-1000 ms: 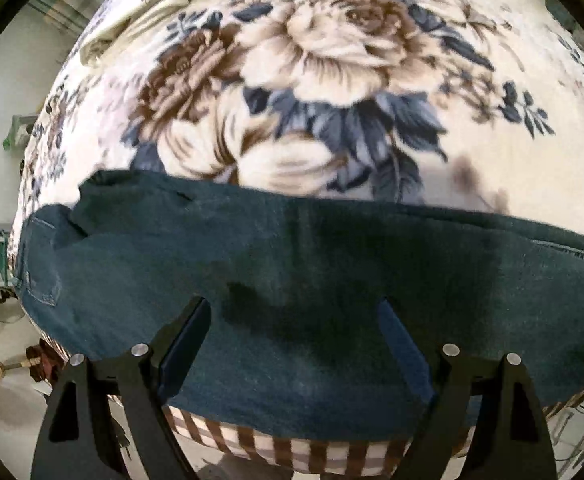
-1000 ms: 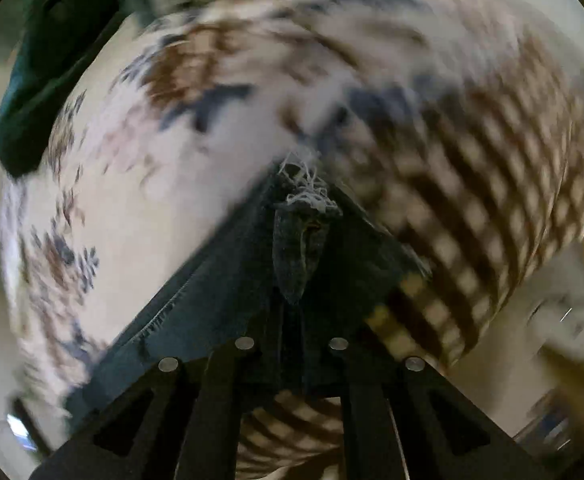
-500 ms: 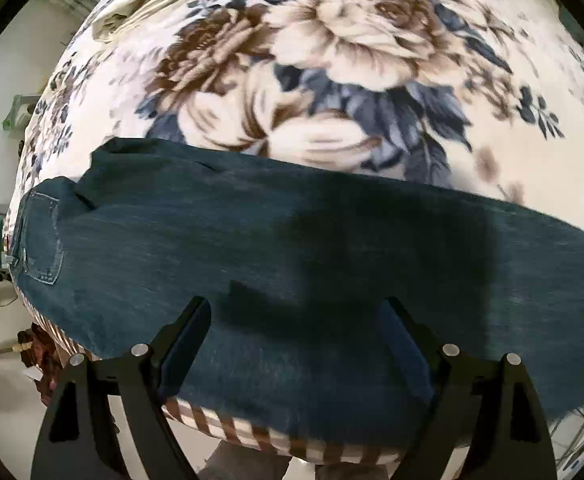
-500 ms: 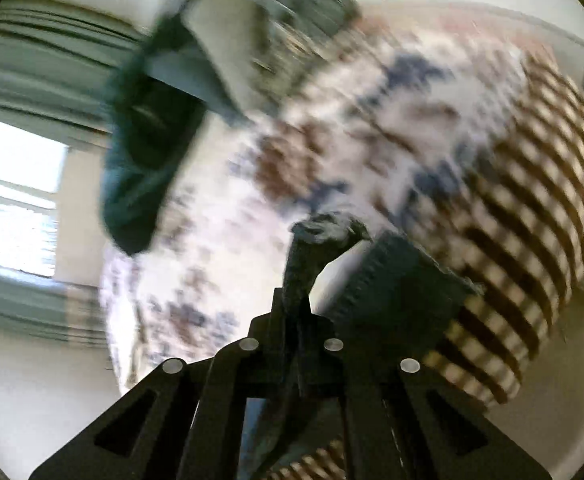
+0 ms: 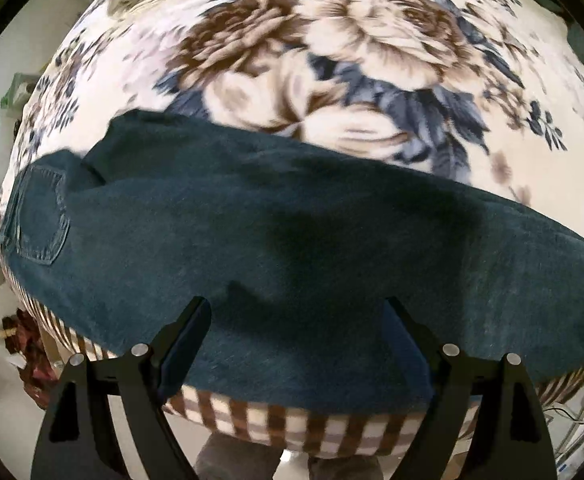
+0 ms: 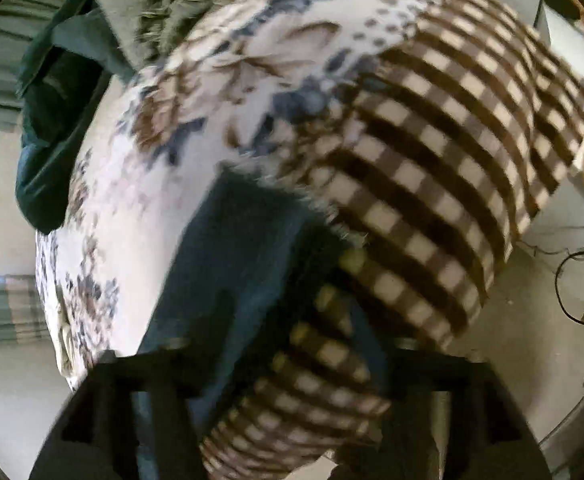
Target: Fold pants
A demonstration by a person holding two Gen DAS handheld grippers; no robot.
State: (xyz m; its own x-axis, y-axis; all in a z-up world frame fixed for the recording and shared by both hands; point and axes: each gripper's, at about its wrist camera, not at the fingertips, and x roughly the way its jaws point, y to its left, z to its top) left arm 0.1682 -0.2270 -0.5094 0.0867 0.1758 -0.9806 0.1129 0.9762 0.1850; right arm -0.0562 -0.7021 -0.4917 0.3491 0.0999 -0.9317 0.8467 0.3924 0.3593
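Pants: where they lie along the near edge of the bed, the pants (image 5: pixel 275 240) are dark blue-green denim, spread flat in a long band, matte and slightly nubby, with a stitched patch pocket (image 5: pixel 41 216) at the left end.
Hem: in the right wrist view the pants (image 6: pixel 235 264) end in a frayed, pale-fringed hem on the blanket, blurred by motion.
Blanket: the blanket (image 5: pixel 372 64) is soft fleece, cream with large brown and tan roses and slate-blue leaves; its border is a brown-and-cream check that hangs over the bed's edge.
Left tool: the left tool (image 5: pixel 296 320) hangs over the denim, its two black fingers spread wide, nothing between them.
Right tool: the right tool (image 6: pixel 287 376) is smeared, its jaws opening, no cloth pinched between them.
Far corner: rumpled dark green and grey cloth (image 6: pixel 51 120) is heaped by the window.
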